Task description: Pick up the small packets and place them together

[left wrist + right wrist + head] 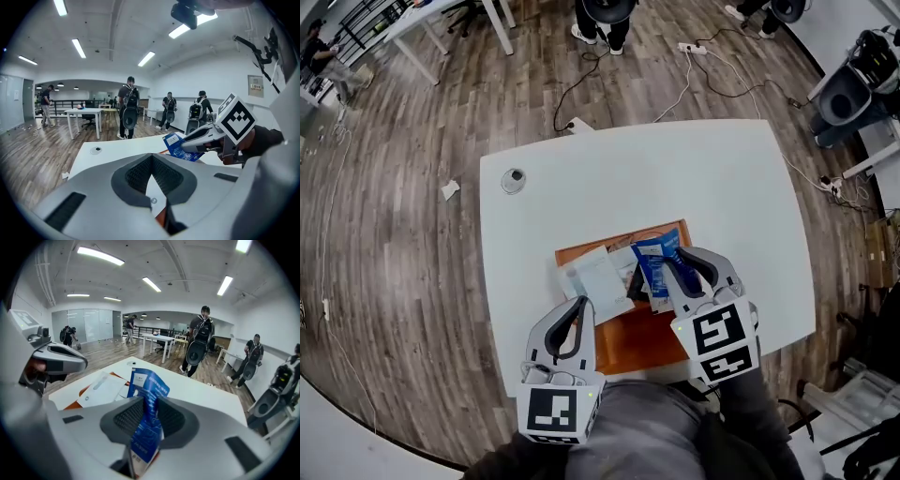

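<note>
A blue packet (654,262) stands upright between the pads of my right gripper (673,270), which is shut on it above the orange tray (633,342). In the right gripper view the blue packet (146,394) rises out of the jaws. A white packet (595,277) lies on the tray's left part, with a few smaller packets (634,281) beside it. My left gripper (581,306) hovers over the tray's near left corner, its jaws shut with nothing between the pads. The left gripper view shows the right gripper (201,136) and the blue packet (180,146) ahead.
The tray lies near the front edge of a white table (675,178), which has a round cable port (514,180) at its far left. Cables and a power strip (692,48) lie on the wooden floor beyond. People with backpacks (199,345) stand further off.
</note>
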